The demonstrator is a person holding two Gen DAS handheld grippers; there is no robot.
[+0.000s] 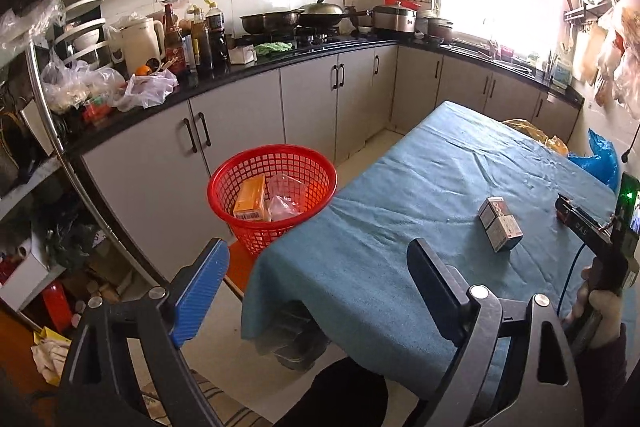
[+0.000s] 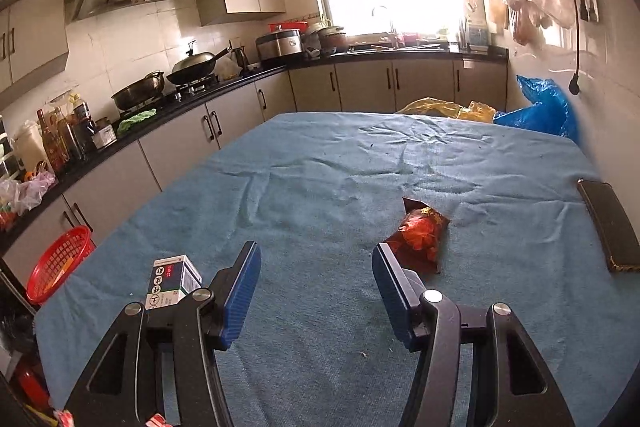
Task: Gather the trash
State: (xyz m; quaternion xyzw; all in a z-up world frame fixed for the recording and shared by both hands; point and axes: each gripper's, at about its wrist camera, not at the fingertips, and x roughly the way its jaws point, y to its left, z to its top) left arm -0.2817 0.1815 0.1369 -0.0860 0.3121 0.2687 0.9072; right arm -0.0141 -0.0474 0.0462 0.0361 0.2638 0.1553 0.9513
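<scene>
A red mesh basket stands beside the table's left edge and holds an orange box and clear plastic wrap; it also shows in the right wrist view. A small white carton lies on the blue tablecloth, and shows in the right wrist view too. A red snack bag lies on the cloth just ahead of my right gripper, which is open and empty. My left gripper is open and empty, over the table's near left corner.
A black phone lies at the table's right edge. Yellow and blue plastic bags sit past the far edge. A cluttered kitchen counter with bottles and pans runs along the left and back.
</scene>
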